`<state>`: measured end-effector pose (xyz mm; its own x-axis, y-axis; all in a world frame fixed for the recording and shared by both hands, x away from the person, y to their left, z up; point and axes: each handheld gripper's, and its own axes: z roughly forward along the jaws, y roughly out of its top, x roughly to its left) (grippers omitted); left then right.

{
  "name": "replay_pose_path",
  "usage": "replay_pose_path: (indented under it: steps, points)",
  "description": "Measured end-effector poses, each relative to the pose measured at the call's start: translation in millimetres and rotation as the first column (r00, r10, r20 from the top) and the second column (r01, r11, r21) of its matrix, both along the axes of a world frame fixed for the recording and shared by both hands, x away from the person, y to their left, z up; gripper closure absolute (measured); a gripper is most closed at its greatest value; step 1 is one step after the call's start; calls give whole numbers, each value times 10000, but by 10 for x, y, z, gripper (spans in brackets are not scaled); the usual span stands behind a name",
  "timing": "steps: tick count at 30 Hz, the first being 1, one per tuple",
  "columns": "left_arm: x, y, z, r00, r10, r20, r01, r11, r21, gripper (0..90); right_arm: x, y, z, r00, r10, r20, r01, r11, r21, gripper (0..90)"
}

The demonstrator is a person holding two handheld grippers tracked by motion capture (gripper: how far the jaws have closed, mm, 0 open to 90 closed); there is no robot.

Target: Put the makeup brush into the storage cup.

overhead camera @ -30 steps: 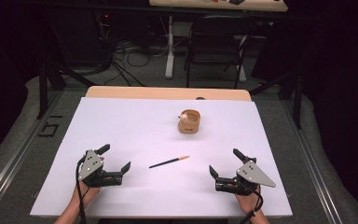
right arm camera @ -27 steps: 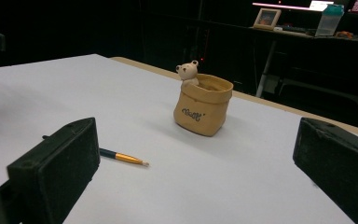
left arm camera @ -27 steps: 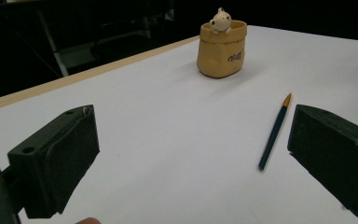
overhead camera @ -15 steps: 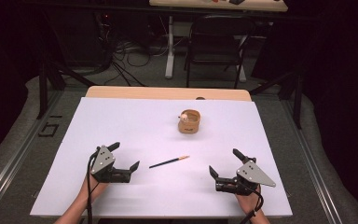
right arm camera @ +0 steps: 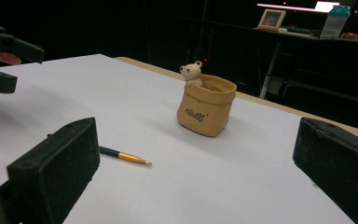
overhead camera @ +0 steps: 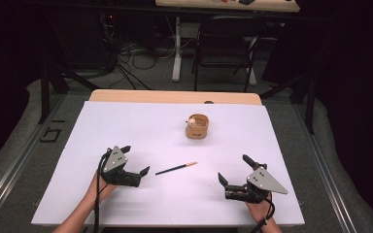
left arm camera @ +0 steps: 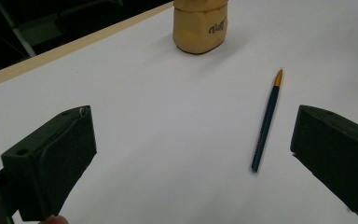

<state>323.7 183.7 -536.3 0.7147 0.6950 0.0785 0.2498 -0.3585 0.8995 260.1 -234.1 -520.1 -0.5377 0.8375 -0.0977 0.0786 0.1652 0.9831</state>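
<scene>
1. Resting low over the near part of the white table: left gripper, jaws spread wide, nothing between them, a hand behind it and a forearm coming in from the bottom edge.
2. Hovering low at the near right, well apart from the left one: right gripper, jaws likewise wide apart and empty, grey three-cornered plate on top.
3. Lying flat on the table between the two grippers, a little farther out than both and nearer the left one: a dark pen with an orange-gold tip pointing away to the right; touched by neither gripper.
4. Seen from the left gripper view: the pen just ahead of the right-hand jaw, inside the gap's line but not between the jaws.
5. Standing upright farther back, near the table's middle: a tan pouch-shaped holder with a small bear figure at its rim, well apart from the pen.
6. Beyond the table edge: a dark chair and cables on the floor.
</scene>
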Motion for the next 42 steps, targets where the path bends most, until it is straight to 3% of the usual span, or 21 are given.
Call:
replay_pose_path:
  steps: [19,34,42]
  points:
    - [150,-193,104,9991,-431,52,426,9962,764,0,-1,0,-1,10000,-16,-25,16,10000,-12,0]
    - [319,-324,216,9948,-755,-678,813,9929,869,13,8,-13,-8,9999,-41,-98,42,10000,63,0]
    - [426,-374,240,9888,-785,-1266,928,9894,1117,1,7,-10,-7,9999,-55,-123,55,10000,42,0]
